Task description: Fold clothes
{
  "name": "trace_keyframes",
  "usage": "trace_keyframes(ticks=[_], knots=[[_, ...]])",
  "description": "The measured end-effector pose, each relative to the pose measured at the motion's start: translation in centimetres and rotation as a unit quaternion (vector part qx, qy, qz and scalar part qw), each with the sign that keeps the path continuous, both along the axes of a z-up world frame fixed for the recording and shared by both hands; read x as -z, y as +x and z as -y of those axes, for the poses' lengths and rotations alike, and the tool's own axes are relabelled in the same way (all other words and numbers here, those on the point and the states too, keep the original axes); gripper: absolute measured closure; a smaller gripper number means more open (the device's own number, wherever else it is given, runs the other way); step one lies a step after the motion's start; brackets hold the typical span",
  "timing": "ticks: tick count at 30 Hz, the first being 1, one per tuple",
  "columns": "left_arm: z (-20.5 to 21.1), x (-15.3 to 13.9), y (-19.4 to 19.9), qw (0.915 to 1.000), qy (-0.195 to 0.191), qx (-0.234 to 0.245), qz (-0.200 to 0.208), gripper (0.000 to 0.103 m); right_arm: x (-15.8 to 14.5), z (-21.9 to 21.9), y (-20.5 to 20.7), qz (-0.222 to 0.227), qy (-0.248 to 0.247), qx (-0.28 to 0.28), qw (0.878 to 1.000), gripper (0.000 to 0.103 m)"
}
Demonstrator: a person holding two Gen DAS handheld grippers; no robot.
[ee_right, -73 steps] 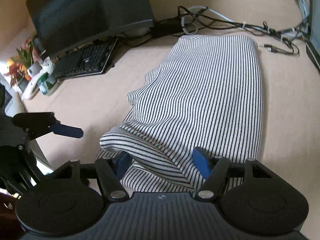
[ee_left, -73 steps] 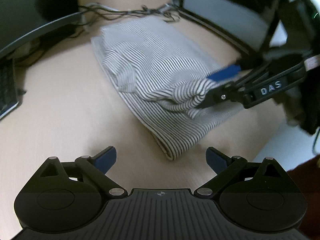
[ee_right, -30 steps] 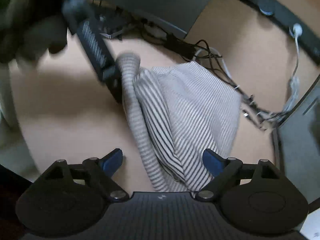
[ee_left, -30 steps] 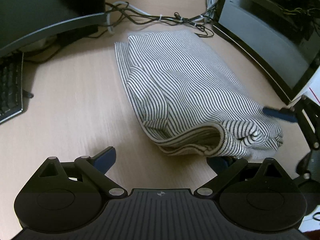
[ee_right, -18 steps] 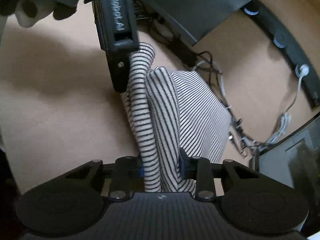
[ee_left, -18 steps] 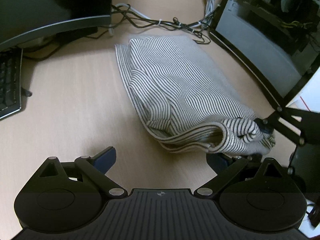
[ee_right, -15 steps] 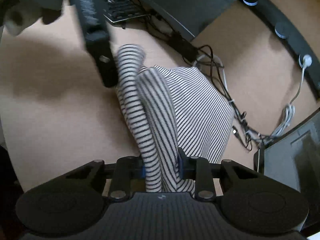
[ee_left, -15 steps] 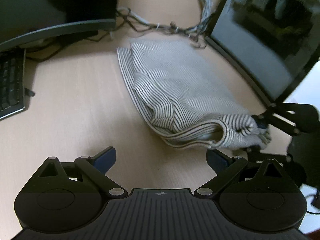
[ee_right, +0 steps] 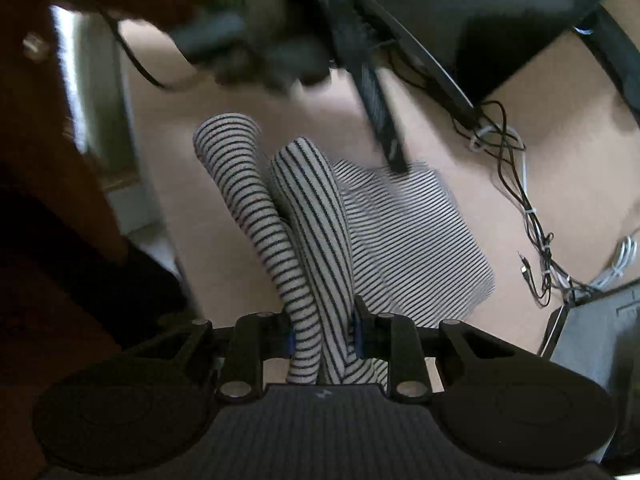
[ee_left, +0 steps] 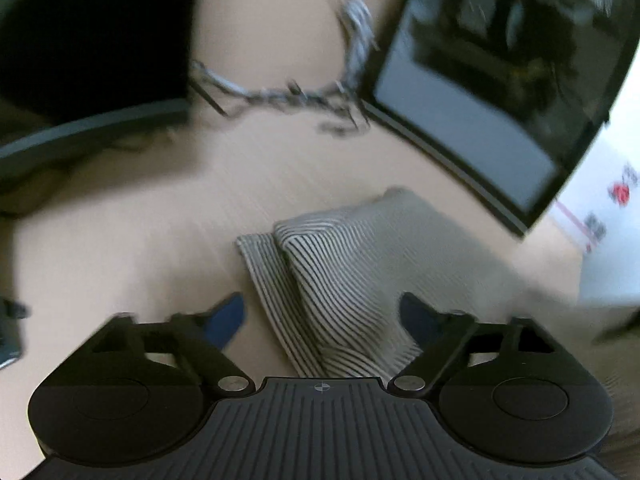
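The black-and-white striped garment [ee_left: 340, 280] lies folded on the tan desk [ee_left: 120, 240]. My left gripper [ee_left: 320, 312] straddles its left part; the jaws are closing and the pads do not press the cloth. The left wrist view is blurred by motion. In the right wrist view my right gripper [ee_right: 322, 332] is shut on the striped garment [ee_right: 316, 240], whose near end rises off the desk in two rolled folds. One blurred black finger [ee_right: 384, 128] of the left gripper hangs over the cloth's far edge.
A dark monitor [ee_left: 80, 40] stands at the back left and a dark glass-sided case [ee_left: 480, 120] at the right, with tangled cables [ee_left: 300, 92] between them. More cables [ee_right: 532, 216] run along the desk's right side. A person's dark clothing [ee_right: 60, 260] fills the left.
My right gripper shut on the garment's near end and lifted it. My left gripper moved forward until the cloth came between its fingers, which now stand closer together.
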State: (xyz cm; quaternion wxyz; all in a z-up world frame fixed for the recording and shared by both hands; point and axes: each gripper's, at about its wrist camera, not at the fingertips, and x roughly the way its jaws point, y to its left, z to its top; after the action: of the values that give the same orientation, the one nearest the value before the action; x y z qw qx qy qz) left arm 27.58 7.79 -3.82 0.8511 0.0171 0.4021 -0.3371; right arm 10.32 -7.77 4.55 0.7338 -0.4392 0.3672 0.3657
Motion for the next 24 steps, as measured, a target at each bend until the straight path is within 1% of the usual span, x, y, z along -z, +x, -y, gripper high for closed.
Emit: trace_keyframes(ticks=[2,4,6,8,10,12,13,14,15,17,18,19,20,21,22,23,24], knots=[[0.6,1.2,0.3,0.9996,0.013,0.024,-0.009,0.026,-2.8,0.0,1.1,-0.006,-0.003,-0.015,1.000,0.079],[0.6,1.8,0.4,0.9990,0.016,0.037,-0.017,0.028,-5.2,0.1,3.7,-0.005,0.002,-0.032,0.999,0.079],[-0.2,2.1,0.5,0.9988,0.007,0.039,-0.030,0.029,-5.6,0.2,7.2,-0.014,0.012,-0.044,0.999,0.078],[-0.6,2.0,0.2,0.9987,-0.001,0.036,-0.034,0.030,-4.1,0.5,11.3,-0.039,0.032,-0.049,0.998,0.075],[-1.2,1.9,0.0,0.9988,-0.005,0.028,-0.041,0.033,-0.4,0.7,15.2,-0.065,0.035,-0.033,0.997,0.074],[-2.1,1.4,-0.2,0.9987,-0.007,0.000,-0.050,0.031,3.3,0.6,17.7,-0.077,0.021,-0.030,0.996,0.074],[-2.9,0.9,-0.4,0.9985,-0.012,-0.015,-0.051,0.030,4.6,0.5,18.4,-0.079,0.017,-0.033,0.996,0.072],[-3.7,0.3,-0.6,0.9981,-0.017,-0.030,-0.051,0.027,5.3,0.5,18.6,-0.079,0.021,-0.038,0.996,0.069],[-4.2,-0.4,-0.6,0.9977,-0.023,-0.044,-0.047,0.023,5.6,0.6,18.9,-0.082,0.027,-0.041,0.995,0.069],[-5.3,-2.0,-0.6,0.9966,-0.036,-0.065,-0.036,0.020,5.1,1.0,19.3,-0.089,0.044,-0.034,0.994,0.068],[-5.8,-2.7,-0.6,0.9960,-0.042,-0.073,-0.030,0.018,5.0,1.2,19.2,-0.084,0.046,-0.030,0.995,0.066],[-5.8,-3.5,-0.5,0.9959,-0.044,-0.075,-0.022,0.017,4.7,1.3,19.0,-0.074,0.047,-0.027,0.996,0.060],[-5.6,-4.5,-0.4,0.9964,-0.043,-0.073,-0.010,0.016,4.3,1.4,18.8,-0.062,0.049,-0.023,0.997,0.054],[-5.0,-5.3,-0.2,0.9972,-0.038,-0.064,0.003,0.015,3.8,1.6,18.5,-0.050,0.055,-0.019,0.997,0.051],[-4.5,-6.2,-0.1,0.9981,-0.032,-0.049,0.016,0.014,3.0,1.9,18.0,-0.040,0.066,-0.012,0.997,0.047],[-3.2,-7.0,0.1,0.9988,-0.023,-0.028,0.032,0.013,2.3,2.2,17.6,-0.030,0.077,-0.006,0.997,0.040],[-1.9,-7.6,0.2,0.9986,-0.019,-0.012,0.049,0.011,1.6,2.5,17.1,-0.020,0.089,0.002,0.996,0.036]])
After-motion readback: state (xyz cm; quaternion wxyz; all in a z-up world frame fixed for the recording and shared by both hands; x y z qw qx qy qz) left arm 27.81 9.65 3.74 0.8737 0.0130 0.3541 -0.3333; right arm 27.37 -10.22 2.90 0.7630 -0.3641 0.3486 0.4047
